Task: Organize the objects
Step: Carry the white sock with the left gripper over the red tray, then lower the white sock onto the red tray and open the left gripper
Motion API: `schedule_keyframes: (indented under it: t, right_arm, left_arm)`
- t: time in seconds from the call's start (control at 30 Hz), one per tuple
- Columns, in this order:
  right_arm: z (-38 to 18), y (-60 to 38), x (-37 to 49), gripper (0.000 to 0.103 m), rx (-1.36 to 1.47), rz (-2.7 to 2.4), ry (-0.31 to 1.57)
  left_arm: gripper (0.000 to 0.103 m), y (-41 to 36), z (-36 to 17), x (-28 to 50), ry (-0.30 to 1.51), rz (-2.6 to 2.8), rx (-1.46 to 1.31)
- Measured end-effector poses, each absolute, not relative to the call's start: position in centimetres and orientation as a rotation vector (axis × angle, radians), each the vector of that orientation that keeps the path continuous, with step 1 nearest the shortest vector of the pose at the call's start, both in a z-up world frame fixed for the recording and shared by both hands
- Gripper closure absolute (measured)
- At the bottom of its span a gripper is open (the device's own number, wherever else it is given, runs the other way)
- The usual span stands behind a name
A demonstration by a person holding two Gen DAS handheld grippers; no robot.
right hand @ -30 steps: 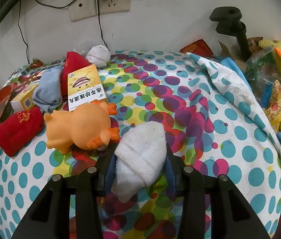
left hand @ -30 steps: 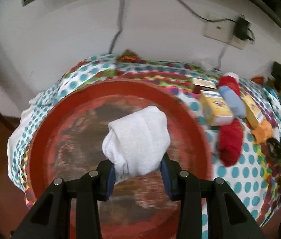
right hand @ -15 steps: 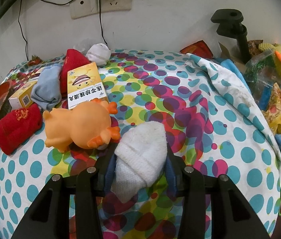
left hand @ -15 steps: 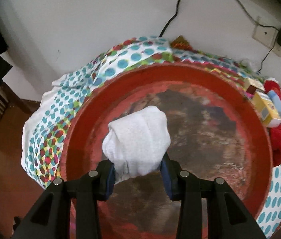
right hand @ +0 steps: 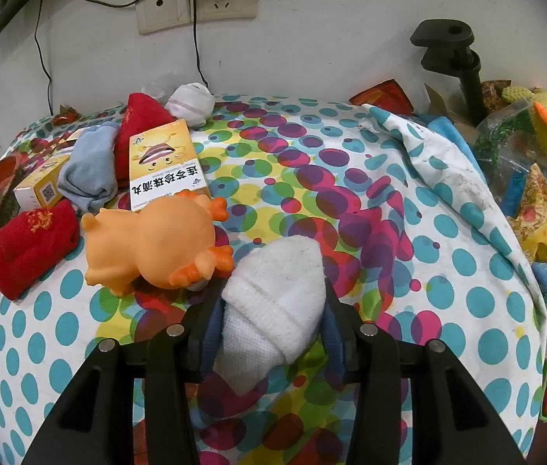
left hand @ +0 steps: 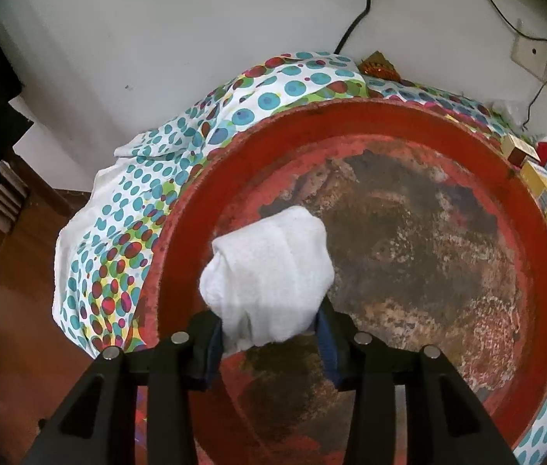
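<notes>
Over the worn round red tray [left hand: 521,209], the left gripper [left hand: 269,333] is opening around a rolled white terry sock [left hand: 269,271]. The right gripper [right hand: 269,325] clamps a ribbed white sock bundle [right hand: 273,294] just beside the orange rubber toy [right hand: 157,240].

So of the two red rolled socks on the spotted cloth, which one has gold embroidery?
The nearer red sock, lying left of the orange toy; the farther red sock, behind the yellow box, shows plain red.

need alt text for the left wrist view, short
The left gripper holds a rolled white sock over a big, worn red tray, its jaws opening with the sock between the fingers. The tray sits on a polka-dot cloth by a white wall.
</notes>
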State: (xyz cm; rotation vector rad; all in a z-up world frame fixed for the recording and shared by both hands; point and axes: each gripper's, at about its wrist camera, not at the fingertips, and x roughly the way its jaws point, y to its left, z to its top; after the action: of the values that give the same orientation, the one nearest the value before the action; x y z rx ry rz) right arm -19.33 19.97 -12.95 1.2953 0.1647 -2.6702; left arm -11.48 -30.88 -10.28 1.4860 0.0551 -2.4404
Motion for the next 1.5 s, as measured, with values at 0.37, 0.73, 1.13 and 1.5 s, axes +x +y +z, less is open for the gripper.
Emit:
schedule_keyframes:
  t: [0.37, 0.73, 1.13, 1.5]
  right_arm:
    - [-12.9, 20.0, -19.3, 0.06, 1.295, -2.669, 0.166]
    - [-12.9, 20.0, -19.3, 0.06, 1.295, -2.669, 0.168]
    - [-12.9, 20.1, -19.4, 0.06, 1.294, -2.672, 0.178]
    - [-12.8, 19.8, -19.3, 0.062, 1.279, -2.69, 0.238]
  left_arm:
    - [0.047, -30.1, -10.5, -10.8, 0.044, -2.461, 1.494]
    - [0.045, -28.6, -9.1, -8.5, 0.108, -2.535, 1.455]
    - [0.045, -26.2, -8.4, -4.9, 0.0, -2.57, 1.376]
    - [0.045, -25.0, -7.5, -1.7, 0.014, -2.644, 1.29]
